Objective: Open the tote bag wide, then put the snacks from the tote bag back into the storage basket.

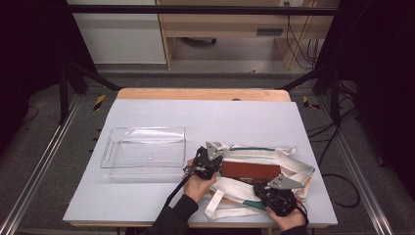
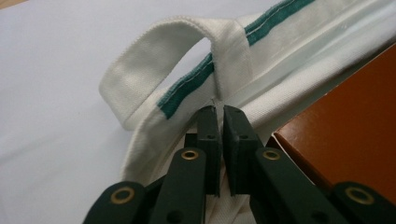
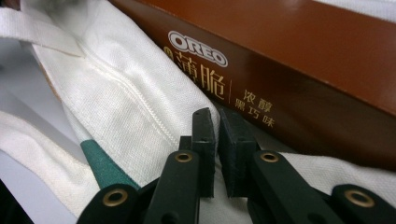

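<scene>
A white tote bag [image 1: 293, 169] with green stripes lies flat at the table's front right. A brown Oreo box [image 1: 250, 170] rests at the bag's mouth with fabric around it. My left gripper [image 1: 219, 168] sits at the box's left end. In the left gripper view its jaws [image 2: 219, 112] are shut on the bag's rim [image 2: 289, 79], below a handle loop [image 2: 140, 70] and beside the box [image 2: 345, 140]. My right gripper [image 1: 258, 189] is at the box's front right. It [image 3: 217, 116] pinches the white fabric [image 3: 121, 102] against the box's printed side [image 3: 303, 56].
An empty clear plastic tray [image 1: 144, 131] stands left of the bag on the pale table mat [image 1: 220, 117]. The bag's loose handle straps [image 1: 215, 203] trail toward the front edge. Black frame posts stand beyond the table's far corners.
</scene>
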`<state>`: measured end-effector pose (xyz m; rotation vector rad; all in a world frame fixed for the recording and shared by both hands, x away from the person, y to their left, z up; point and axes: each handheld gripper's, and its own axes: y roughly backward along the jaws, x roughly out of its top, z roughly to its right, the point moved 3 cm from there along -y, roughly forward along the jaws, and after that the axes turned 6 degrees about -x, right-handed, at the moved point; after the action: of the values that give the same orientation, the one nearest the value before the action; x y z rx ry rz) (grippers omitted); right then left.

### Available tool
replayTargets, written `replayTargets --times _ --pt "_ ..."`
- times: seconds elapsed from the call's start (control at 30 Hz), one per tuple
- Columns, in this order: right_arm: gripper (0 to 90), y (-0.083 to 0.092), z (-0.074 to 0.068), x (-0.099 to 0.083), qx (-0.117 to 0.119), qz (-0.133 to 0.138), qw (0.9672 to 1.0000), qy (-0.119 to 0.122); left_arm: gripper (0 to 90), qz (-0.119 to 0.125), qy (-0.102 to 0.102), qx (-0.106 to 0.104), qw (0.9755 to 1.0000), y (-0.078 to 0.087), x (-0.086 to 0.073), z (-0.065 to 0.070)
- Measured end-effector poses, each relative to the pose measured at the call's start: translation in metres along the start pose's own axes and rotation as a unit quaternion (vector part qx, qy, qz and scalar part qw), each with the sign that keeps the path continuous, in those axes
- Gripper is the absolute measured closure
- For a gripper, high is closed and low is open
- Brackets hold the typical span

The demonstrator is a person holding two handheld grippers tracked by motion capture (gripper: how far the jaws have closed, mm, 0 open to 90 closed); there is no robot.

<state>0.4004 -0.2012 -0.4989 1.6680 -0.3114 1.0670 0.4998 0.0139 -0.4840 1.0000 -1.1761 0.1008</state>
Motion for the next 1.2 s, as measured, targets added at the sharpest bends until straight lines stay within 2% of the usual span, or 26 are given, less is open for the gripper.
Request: replayTargets --times 0.17,0.23,0.33,0.43,0.5,0.57,0.77,0.9,1.0,1.03,1.1,1.2 --pt "74.3 0.008 0.0 0.007 -0.003 0.033 0.9994 -0.001 78.6 0.037 0.014 -0.035 0.9986 0.014 0.001 0.001" --pt "70.7 0.014 0.0 0.011 -0.008 0.049 0.9988 0.001 76.1 0.048 0.006 -0.036 0.9982 0.021 0.003 0.001" --pt "64.5 0.023 0.003 0.016 -0.021 0.072 0.9972 -0.003 70.6 0.061 0.003 -0.058 0.9965 0.03 0.005 0.002" --pt "58.4 0.031 0.009 0.019 -0.035 0.092 0.9951 -0.009 67.7 0.07 -0.004 -0.062 0.9956 0.039 0.008 0.003" --pt "55.8 0.033 0.012 0.019 -0.041 0.099 0.9941 -0.014 65.1 0.08 -0.012 -0.081 0.9934 0.043 0.01 0.005" --pt "52.4 0.036 0.015 0.02 -0.047 0.105 0.9931 -0.019 61.6 0.076 -0.024 -0.1 0.9918 0.048 0.013 0.008" --pt "41.8 0.044 0.026 0.02 -0.068 0.125 0.9893 -0.032 52.3 0.065 -0.065 -0.131 0.9871 0.05 0.02 0.023" --pt "37.8 0.049 0.033 0.019 -0.081 0.136 0.9866 -0.04 43.4 0.049 -0.096 -0.136 0.9848 0.045 0.026 0.033" --pt "37.5 0.052 0.036 0.019 -0.087 0.14 0.9854 -0.043 37.2 0.024 -0.122 -0.141 0.9822 0.037 0.029 0.04" --pt "37.6 0.053 0.037 0.019 -0.088 0.141 0.985 -0.045 35.8 0.011 -0.135 -0.141 0.9807 0.033 0.029 0.041" --pt "37.7 0.054 0.038 0.019 -0.089 0.141 0.9848 -0.048 33.6 -0.006 -0.149 -0.141 0.9786 0.029 0.028 0.043" --pt "37.8 0.053 0.039 0.018 -0.09 0.14 0.9849 -0.047 32.6 -0.019 -0.162 -0.149 0.9752 0.024 0.027 0.045"
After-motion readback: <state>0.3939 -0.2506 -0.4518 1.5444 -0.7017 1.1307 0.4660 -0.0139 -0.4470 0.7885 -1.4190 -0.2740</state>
